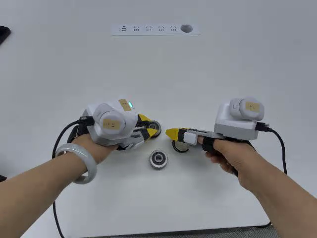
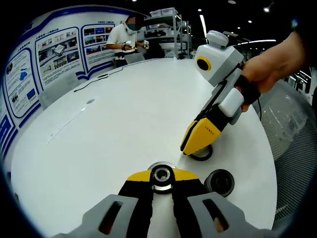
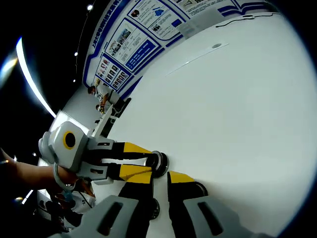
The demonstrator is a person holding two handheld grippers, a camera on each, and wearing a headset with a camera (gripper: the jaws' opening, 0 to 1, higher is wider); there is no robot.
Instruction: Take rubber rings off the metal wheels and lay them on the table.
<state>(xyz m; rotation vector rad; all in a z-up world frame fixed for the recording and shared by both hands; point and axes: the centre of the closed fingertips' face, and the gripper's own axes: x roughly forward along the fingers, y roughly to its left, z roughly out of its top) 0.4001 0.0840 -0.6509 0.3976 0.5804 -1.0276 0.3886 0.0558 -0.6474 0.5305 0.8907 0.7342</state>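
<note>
Left tool [image 2: 162, 175] clamps a metal wheel [image 2: 161, 168]; right tool [image 2: 197, 141] (jaws together) touches a rubber ring [image 2: 202, 155] on the surface [image 2: 124, 109].

A lab or demo hall: blue-bordered poster panels [image 2: 59, 47] line one side, metal shelving [image 2: 168, 25] stands beyond the white table [image 2: 124, 109] with its socket strip [image 1: 155, 29].

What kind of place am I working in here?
Probably a lab or showroom hall: blue-framed display posters line the wall, metal shelving stands behind, and the big white table has a built-in power strip.
</note>
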